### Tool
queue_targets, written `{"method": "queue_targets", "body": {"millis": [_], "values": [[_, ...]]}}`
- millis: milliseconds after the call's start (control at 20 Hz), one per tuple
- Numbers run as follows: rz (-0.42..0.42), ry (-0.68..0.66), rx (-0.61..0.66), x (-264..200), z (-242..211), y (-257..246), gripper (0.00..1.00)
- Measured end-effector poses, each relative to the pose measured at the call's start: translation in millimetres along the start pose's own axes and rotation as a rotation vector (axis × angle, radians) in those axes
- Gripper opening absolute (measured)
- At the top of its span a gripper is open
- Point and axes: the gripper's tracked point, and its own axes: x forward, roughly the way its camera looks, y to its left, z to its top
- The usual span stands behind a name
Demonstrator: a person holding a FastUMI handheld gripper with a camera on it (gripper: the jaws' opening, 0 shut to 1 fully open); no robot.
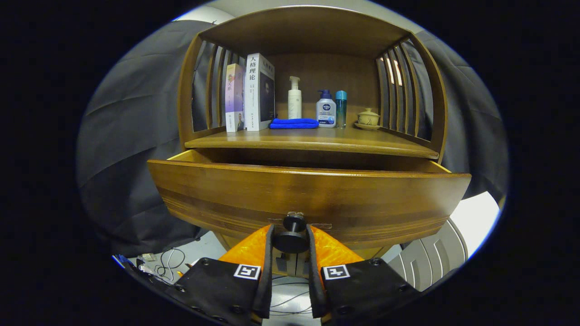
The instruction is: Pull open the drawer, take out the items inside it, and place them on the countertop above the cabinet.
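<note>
Gripper [290,235] pinching round dark drawer knob [291,241] between both fingers; brown wooden drawer [312,194] pulled open below shelf countertop [312,142].

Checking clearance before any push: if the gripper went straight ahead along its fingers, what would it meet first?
The gripper is closed on the round dark drawer knob, fingers on either side. Straight ahead, it would likely press into the brown wooden drawer front, which the knob is mounted on.
</note>
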Motion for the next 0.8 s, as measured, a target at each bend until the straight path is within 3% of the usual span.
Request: {"method": "queue_targets", "body": {"millis": [800], "values": [[0.064, -0.013, -0.079, -60, -32, 18, 0.36]]}}
